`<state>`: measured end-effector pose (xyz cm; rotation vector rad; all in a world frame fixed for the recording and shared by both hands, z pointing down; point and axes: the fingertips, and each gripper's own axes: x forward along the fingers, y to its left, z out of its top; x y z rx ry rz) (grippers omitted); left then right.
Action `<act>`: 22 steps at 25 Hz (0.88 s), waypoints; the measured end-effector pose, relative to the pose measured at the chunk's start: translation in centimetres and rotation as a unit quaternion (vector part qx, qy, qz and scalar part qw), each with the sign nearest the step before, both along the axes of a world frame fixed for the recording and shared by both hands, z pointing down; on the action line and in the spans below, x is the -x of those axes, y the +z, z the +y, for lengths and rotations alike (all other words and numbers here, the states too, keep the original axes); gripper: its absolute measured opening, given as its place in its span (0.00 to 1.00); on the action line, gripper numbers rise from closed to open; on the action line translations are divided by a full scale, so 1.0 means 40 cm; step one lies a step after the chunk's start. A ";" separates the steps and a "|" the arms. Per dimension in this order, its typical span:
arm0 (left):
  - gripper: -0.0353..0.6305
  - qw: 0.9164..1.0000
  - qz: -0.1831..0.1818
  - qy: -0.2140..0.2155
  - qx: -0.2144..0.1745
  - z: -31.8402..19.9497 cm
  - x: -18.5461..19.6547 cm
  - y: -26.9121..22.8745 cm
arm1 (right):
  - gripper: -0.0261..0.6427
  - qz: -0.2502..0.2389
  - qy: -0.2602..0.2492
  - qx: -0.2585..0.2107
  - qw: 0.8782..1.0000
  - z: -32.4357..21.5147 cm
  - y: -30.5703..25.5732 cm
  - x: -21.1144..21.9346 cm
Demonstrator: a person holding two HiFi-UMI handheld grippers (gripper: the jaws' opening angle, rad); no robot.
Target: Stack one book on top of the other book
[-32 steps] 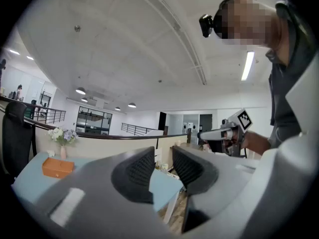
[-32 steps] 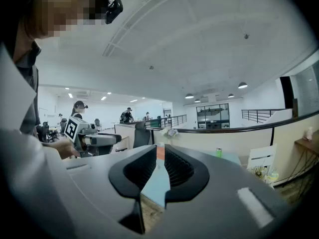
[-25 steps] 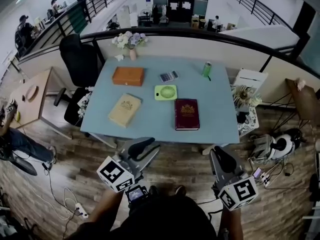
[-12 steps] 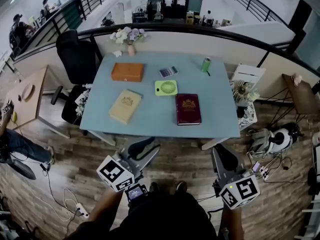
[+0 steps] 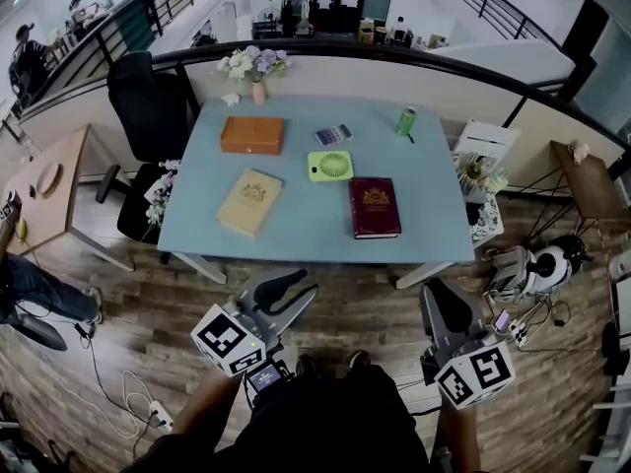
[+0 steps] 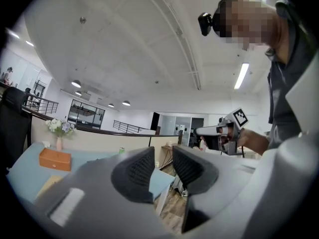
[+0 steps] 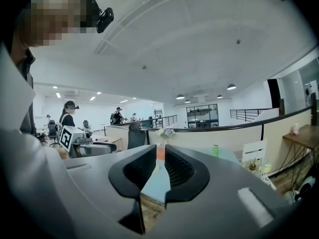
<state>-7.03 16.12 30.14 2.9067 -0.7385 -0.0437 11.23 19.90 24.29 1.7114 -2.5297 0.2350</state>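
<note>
Two unmoved: tan book (image 5: 249, 202), maroon book (image 5: 375, 207); left gripper (image 5: 299, 292), right gripper (image 5: 441, 302) short of table (image 5: 301, 236).

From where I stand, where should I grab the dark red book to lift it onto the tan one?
Probably its near short edge, from the front side of the table with the right gripper: the dark red book lies flat, closed, its short edge facing you, nothing crowding it.

An open office on an upper floor: black railing (image 5: 424, 51), office chair (image 5: 148, 97), people (image 5: 22, 55) at desks.
</note>
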 end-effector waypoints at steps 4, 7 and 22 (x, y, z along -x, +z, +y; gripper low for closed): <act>0.31 1.000 0.003 0.003 0.002 0.007 -0.002 0.003 | 0.09 0.007 0.001 0.002 1.000 0.001 -0.004 0.000; 0.31 1.000 0.003 -0.001 0.005 0.004 -0.013 0.008 | 0.09 0.004 0.002 0.003 1.000 -0.014 -0.001 -0.020; 0.31 0.998 -0.019 -0.065 0.015 -0.065 -0.177 0.012 | 0.09 -0.019 -0.061 0.002 0.998 -0.159 0.003 -0.192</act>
